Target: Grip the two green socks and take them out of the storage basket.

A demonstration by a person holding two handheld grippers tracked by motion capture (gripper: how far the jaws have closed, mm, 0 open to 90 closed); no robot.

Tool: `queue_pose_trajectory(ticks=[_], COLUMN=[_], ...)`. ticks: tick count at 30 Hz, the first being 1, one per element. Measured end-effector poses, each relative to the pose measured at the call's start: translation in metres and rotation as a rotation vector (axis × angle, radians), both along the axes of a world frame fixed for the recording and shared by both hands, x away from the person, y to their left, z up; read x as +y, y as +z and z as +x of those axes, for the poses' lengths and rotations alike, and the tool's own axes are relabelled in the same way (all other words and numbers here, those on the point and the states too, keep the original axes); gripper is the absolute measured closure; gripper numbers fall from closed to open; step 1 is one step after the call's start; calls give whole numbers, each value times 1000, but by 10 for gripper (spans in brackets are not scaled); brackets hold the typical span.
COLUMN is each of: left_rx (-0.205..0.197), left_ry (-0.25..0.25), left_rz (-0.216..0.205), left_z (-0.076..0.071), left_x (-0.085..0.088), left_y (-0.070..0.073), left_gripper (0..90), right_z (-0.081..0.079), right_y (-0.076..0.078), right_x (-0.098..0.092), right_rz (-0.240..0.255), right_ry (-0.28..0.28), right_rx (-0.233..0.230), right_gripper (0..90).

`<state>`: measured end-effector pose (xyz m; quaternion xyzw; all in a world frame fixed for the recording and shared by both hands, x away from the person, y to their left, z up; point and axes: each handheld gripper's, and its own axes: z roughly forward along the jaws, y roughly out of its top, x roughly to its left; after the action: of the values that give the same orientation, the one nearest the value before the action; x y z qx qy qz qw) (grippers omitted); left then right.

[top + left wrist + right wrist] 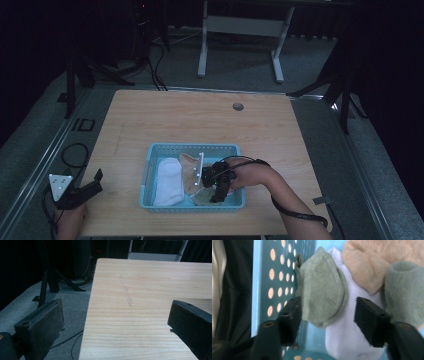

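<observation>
Right gripper (325, 311): reaches down into the near right part of the blue basket (150, 165); its jaws stand partly apart on either side of a green sock, the left one at the sock's edge. Whether the pads press on the sock cannot be told.
Green sock (322, 290): lies bunched against the basket's holed wall, resting partly on a white sock.
White sock (344, 340): lies under the green one; in the high view another white piece (167, 182) lies along the left half of the basket.
Tan sock (372, 267): lies beyond the white one, beside a second green sock (403, 295).
Basket: sits on the near middle of the wooden table (190, 120).
Left gripper (115, 325): hovers over the table's near left corner, well apart from the basket, jaws wide open with nothing between them.
</observation>
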<state>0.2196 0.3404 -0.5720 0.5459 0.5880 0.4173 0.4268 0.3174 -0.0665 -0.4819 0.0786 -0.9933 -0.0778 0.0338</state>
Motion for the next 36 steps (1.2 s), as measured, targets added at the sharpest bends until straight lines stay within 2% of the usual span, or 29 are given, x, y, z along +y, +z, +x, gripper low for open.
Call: queue_pose_trajectory(ticks=[5, 7, 9, 11, 14, 19, 30, 36], left_rx=[-1, -1, -1, -1, 0, 1, 3, 3], left_ry=[0, 0, 0, 1, 3, 2, 4, 6], left_rz=[2, 2, 2, 3, 2, 6, 5, 5], left_z=[0, 0, 0, 0, 0, 0, 0, 0], left_x=[0, 0, 0, 0, 0, 0, 0, 0], left_y=[0, 0, 0, 0, 0, 0, 0, 0], left_gripper=[3, 3, 3, 3, 3, 3, 4, 3], right_z=[1, 0, -1, 0, 1, -4, -4, -3], right_y=[-8, -11, -12, -9, -3, 5, 39, 62], right_x=[5, 7, 9, 10, 9, 8, 1, -12], right_rz=[-18, -35, -42, -42, -36, -54, 9, 34], right_ry=[1, 2, 7, -11, -16, 1, 2, -25], right_rx=[-7, 2, -8, -6, 3, -6, -58, -99], right_gripper=[465, 540, 637, 727, 782, 796, 796, 795])
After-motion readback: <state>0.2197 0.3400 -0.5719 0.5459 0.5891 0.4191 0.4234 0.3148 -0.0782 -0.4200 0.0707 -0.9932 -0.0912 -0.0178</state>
